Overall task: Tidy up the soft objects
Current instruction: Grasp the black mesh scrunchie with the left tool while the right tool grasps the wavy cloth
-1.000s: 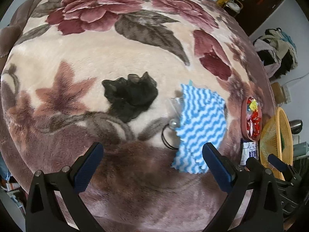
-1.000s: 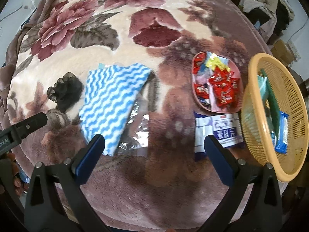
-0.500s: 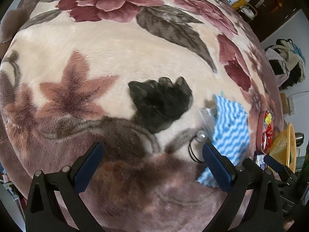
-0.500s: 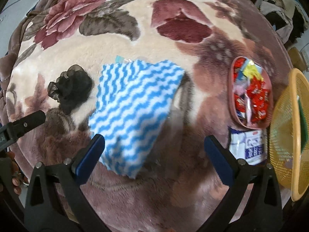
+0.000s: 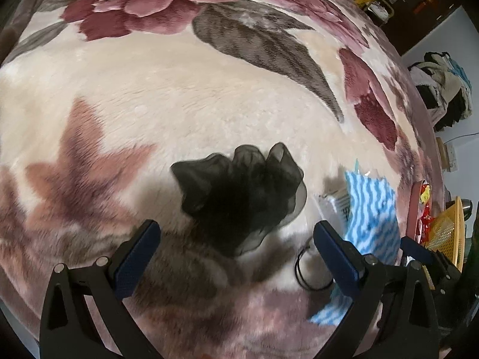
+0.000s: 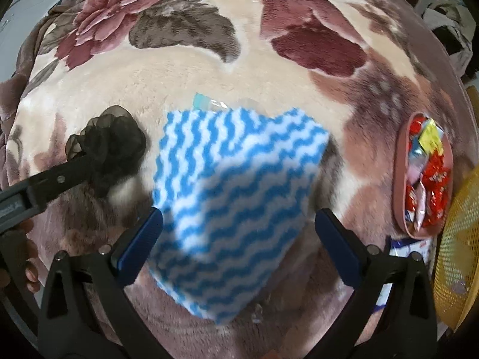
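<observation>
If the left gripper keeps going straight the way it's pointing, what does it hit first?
Most likely the black sheer scrunchie, lying between the open fingers of the left gripper; depth is unclear. The blue wavy cloth sits off to the right.

We see soft, even daylight on the floral blanket (image 5: 185,95), which bulges under fisheye distortion with black corners. The blue wavy cloth (image 6: 236,191) is blurred, its lower half shadowed.

Scrunchie (image 5: 239,200) lying on the blanket (image 5: 179,95), left of the cloth (image 6: 236,197). Hair tie (image 5: 311,269) between the two, nearer the camera. Cloth resting over a plastic bag (image 6: 218,103). Right of the cloth, tray (image 6: 401,179) holding sweets (image 6: 428,167); basket (image 6: 458,254) just beyond, further right.
</observation>
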Demonstrator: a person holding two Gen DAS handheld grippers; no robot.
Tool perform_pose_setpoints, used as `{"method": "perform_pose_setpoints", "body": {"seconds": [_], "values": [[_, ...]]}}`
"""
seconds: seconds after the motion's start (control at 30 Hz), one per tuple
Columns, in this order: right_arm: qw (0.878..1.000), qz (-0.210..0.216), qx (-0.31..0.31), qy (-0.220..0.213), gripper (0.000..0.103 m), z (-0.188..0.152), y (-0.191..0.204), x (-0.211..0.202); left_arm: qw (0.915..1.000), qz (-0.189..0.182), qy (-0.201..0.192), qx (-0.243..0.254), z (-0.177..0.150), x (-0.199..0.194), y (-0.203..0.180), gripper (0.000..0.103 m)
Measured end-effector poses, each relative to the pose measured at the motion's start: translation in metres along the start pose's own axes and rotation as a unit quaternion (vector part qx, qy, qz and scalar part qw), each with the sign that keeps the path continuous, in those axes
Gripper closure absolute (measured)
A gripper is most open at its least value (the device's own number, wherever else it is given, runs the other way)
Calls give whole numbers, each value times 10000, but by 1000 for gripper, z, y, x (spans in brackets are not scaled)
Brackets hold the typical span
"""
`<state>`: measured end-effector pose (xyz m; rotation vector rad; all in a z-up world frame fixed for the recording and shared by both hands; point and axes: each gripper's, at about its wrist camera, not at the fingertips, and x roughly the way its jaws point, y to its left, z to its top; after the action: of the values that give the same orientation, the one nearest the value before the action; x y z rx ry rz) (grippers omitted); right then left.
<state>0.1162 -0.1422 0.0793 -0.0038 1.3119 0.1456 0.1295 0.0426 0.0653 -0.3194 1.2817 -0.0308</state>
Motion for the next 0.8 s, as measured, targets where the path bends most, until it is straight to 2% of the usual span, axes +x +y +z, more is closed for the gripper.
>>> {"method": "perform_pose_setpoints", "body": {"seconds": [0.07,0.1,0.13,0.23,0.27,0.3,0.33,0.53,0.7,0.8], "values": [[10000,-12,-50,-43,18,1,1,2,10000,-19,-16,5,3,4,-2,2],[9999,-62,-86,-44,31,2,1,3,10000,-43,-33,2,5,6,-3,3],[9999,-65,-105,-39,36,2,1,4,10000,-54,-44,-7,5,8,-3,7],[9999,14,-136,-79,65,1,-2,4,10000,-87,5,-27,7,14,-4,21],[9998,8,-143,-159,70,0,-3,2,9999,-97,21,-25,7,16,-4,26],[9996,-4,-167,-236,82,0,-3,-2,10000,-90,20,-7,7,16,-5,50],[9994,17,-190,-291,85,-1,-4,-4,10000,-53,32,32,6,17,-6,76],[9988,219,30,-426,85,-3,-13,-17,9996,103,-183,172,-2,1,-8,91],[9989,185,188,-376,82,-8,-17,-24,9992,99,-310,238,-9,-15,-10,98],[9984,213,202,-493,83,-14,-20,-31,9990,78,-366,262,-13,-23,-10,99]]}}
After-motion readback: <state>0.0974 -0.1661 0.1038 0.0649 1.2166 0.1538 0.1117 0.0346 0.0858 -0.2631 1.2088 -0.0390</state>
